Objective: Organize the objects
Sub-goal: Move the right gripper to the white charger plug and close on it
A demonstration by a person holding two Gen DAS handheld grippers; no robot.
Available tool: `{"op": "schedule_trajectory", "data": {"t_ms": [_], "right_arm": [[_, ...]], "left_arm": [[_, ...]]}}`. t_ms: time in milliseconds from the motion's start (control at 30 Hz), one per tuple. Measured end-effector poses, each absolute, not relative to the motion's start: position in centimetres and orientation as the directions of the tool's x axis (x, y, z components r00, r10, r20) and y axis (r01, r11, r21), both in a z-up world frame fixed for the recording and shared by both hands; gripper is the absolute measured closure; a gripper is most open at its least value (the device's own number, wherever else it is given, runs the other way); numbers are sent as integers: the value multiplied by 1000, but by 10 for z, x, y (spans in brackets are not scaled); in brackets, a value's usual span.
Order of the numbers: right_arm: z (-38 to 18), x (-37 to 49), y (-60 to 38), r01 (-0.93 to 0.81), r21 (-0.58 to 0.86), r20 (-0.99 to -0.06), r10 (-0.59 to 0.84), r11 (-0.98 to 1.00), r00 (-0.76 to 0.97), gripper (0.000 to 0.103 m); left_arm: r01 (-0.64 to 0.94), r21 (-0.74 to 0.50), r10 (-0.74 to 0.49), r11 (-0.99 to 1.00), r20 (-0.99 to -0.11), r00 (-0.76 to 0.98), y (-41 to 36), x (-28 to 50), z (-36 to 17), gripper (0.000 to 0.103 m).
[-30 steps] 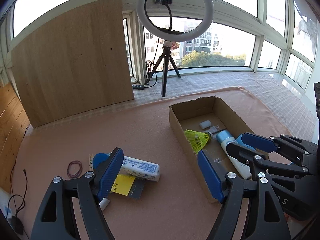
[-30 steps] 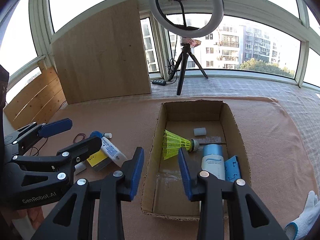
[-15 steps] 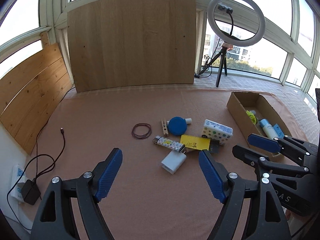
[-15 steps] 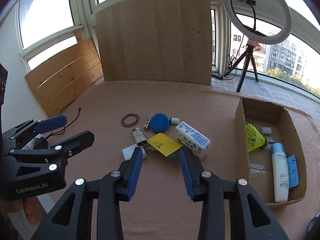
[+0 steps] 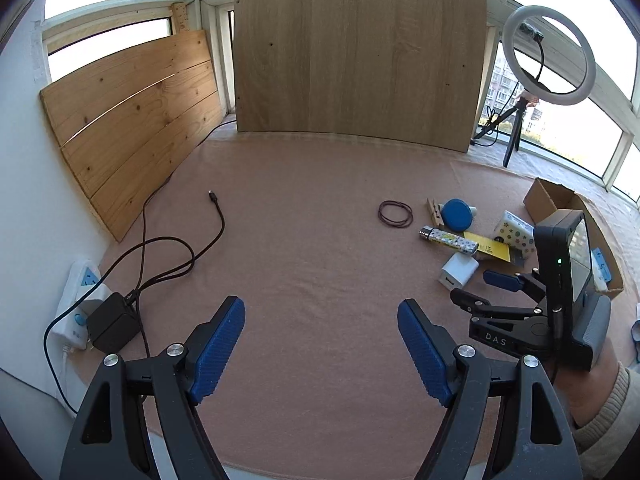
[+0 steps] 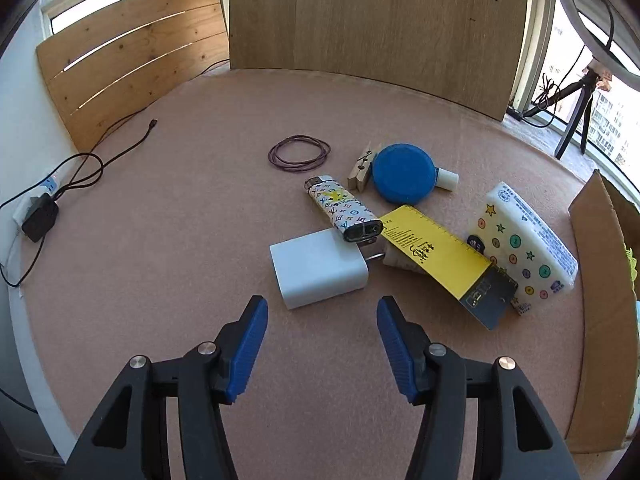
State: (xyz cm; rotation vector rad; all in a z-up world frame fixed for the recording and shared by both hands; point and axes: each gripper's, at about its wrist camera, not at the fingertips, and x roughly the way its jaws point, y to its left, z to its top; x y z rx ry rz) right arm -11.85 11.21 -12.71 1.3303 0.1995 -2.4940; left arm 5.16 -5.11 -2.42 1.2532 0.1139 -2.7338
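Two tools: your right tool (image 6: 318,344) is empty with its jaws opening, aimed just short of the white charger (image 6: 316,272); your left tool (image 5: 322,354) stands wide apart over bare surface (image 5: 304,240), holding nothing.
Nearest item: the charger lies flat, its prongs tucked under the patterned lighter (image 6: 344,210).
Risk: lift the charger carelessly and you may drag the lighter and the yellow card (image 6: 436,252), since they overlap; approach too shallow and your pads may skid off its smooth sides.
Further pile: tissue pack (image 6: 524,248), blue round case (image 6: 404,172), clothespin (image 6: 362,166) and cord loop (image 6: 300,152) await sorting.
Container: the cardboard box (image 6: 600,280) sits at far right; you glimpse something yellow-green inside, the rest hidden.
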Motion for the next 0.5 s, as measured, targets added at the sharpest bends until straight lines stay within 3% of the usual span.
{"op": "schedule_trajectory", "data": {"t_ms": [100, 200, 400, 500], "right_arm": [[-131, -129, 109, 354, 20, -823, -217, -935, -526, 50], [-130, -134, 102, 382, 26, -822, -237, -924, -517, 59], [-132, -110, 77, 436, 72, -831, -296, -897, -471, 59], [-135, -92, 69, 454, 114, -838, -331, -884, -433, 54]], "left_arm": [[170, -15, -98, -985, -768, -632, -59, 55, -30, 21], [179, -20, -96, -984, -780, -619, -64, 54, -36, 21], [160, -38, -65, -986, -803, -593, -58, 37, -63, 20], [142, -79, -15, -987, -826, -563, -55, 29, -88, 20]]}}
